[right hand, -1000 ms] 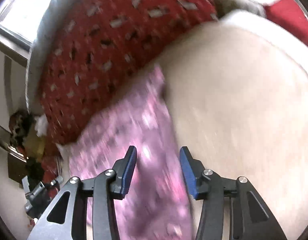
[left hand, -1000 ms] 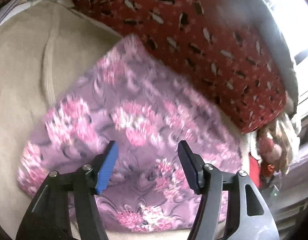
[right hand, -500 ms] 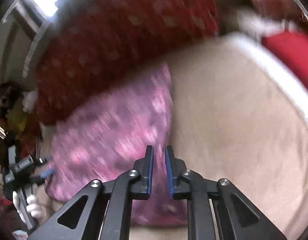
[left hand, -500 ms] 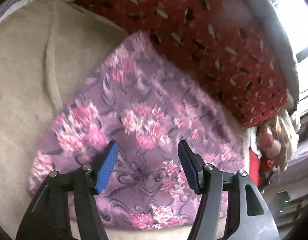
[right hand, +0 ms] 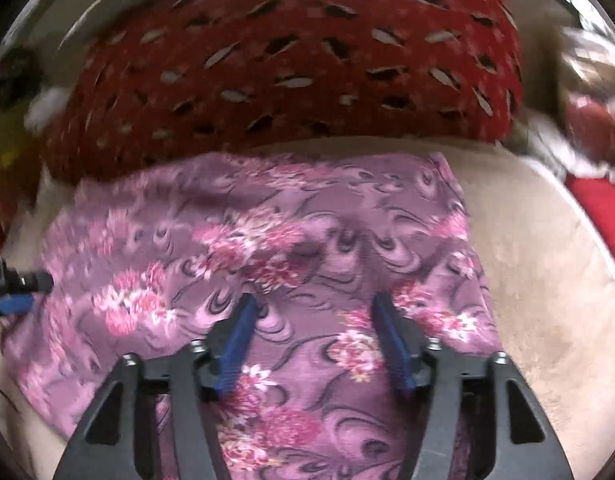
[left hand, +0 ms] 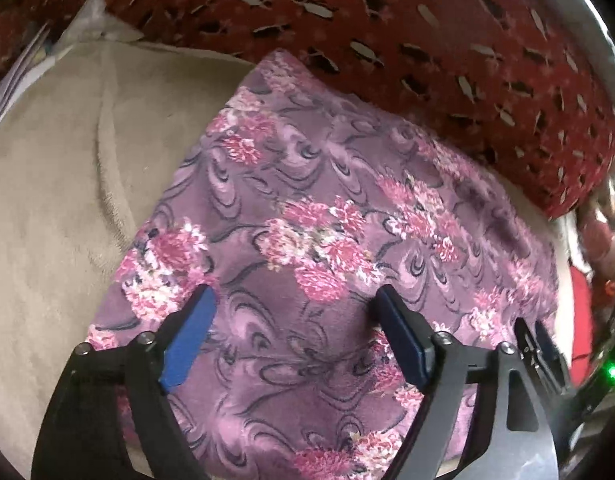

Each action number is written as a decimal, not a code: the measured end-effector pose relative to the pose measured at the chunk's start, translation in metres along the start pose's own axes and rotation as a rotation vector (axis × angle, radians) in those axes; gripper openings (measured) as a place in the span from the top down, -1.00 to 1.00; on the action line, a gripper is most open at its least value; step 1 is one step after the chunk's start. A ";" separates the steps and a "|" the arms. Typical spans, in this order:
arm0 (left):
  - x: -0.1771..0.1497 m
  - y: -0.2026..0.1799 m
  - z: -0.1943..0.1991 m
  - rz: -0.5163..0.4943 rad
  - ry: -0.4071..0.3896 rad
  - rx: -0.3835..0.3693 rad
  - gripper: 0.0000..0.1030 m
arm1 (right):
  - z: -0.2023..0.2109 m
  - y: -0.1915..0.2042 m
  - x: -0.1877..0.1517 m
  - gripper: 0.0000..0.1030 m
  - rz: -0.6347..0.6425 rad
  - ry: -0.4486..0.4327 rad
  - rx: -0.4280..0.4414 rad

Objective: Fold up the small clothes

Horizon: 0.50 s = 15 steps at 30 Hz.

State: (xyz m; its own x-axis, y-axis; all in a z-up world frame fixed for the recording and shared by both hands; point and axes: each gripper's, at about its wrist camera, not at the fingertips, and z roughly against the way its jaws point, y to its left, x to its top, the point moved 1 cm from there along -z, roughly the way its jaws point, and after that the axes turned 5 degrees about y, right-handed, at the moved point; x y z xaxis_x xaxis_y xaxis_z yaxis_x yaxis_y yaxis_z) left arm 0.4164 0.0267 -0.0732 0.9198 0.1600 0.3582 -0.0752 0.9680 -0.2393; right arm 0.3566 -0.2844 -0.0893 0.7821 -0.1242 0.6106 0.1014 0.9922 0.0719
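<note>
A purple cloth with pink flowers [left hand: 327, 220] lies spread flat on a beige bed cover [left hand: 59, 208]. My left gripper [left hand: 295, 308] hovers over the cloth's near part; its jaws are opening, with nothing pinched between the blue pads. My right gripper [right hand: 315, 304] hangs over the middle of the same cloth [right hand: 307, 240]; its jaws are opening too, and only flat fabric lies below them. The left gripper [right hand: 15, 296] shows at the cloth's left edge in the right wrist view. The right gripper's fingers [left hand: 539, 348] show at the cloth's right side in the left wrist view.
A dark red patterned cushion [left hand: 427, 40] [right hand: 287, 60] lies along the cloth's far edge. Beige cover [right hand: 547, 264] stretches to the right of the cloth. A red item [right hand: 603, 208] and a blurred toy [left hand: 603, 236] sit past the bed's right edge.
The left jaws have widened over the cloth. The right gripper swung from the cloth's right edge to over its middle, rolled level, closed empty and then opened again.
</note>
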 end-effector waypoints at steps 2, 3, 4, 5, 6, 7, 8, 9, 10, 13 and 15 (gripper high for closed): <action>0.000 -0.004 -0.002 -0.018 -0.003 0.027 -0.64 | -0.003 -0.001 0.002 -0.39 0.005 0.010 0.009; -0.001 -0.006 -0.003 -0.023 -0.004 0.033 -0.66 | -0.004 -0.002 0.002 -0.46 0.003 0.011 0.023; -0.001 -0.007 -0.003 -0.027 -0.004 0.039 -0.66 | -0.006 -0.001 0.003 -0.50 0.004 0.011 0.034; 0.000 -0.008 -0.004 -0.029 -0.003 0.042 -0.66 | -0.007 0.000 0.005 -0.58 0.009 0.011 0.040; 0.001 -0.008 -0.004 -0.029 -0.003 0.043 -0.67 | -0.009 0.000 0.009 -0.65 0.017 0.012 0.042; 0.001 -0.008 -0.004 -0.028 -0.003 0.041 -0.67 | -0.011 0.003 0.010 -0.75 0.032 0.017 0.044; 0.001 -0.008 -0.004 -0.028 -0.003 0.041 -0.67 | -0.010 0.008 0.008 -0.80 0.043 0.021 0.047; 0.001 -0.008 -0.004 -0.028 -0.005 0.041 -0.67 | -0.007 0.010 0.009 -0.90 0.055 0.028 0.050; 0.001 -0.009 -0.005 -0.029 -0.005 0.043 -0.67 | -0.010 0.013 0.011 -0.97 0.073 0.040 0.056; 0.001 -0.010 -0.006 -0.028 -0.002 0.046 -0.69 | -0.010 0.023 0.010 -0.99 0.102 0.055 0.029; 0.001 -0.007 -0.004 -0.021 0.003 0.041 -0.69 | -0.010 0.025 0.011 -0.99 0.107 0.058 0.017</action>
State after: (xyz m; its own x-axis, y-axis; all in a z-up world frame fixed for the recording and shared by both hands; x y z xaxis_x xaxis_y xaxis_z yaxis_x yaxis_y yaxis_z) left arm 0.4191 0.0194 -0.0749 0.9225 0.1391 0.3602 -0.0714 0.9782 -0.1949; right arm 0.3739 -0.2608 -0.0887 0.8224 -0.0168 0.5686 0.0053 0.9997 0.0219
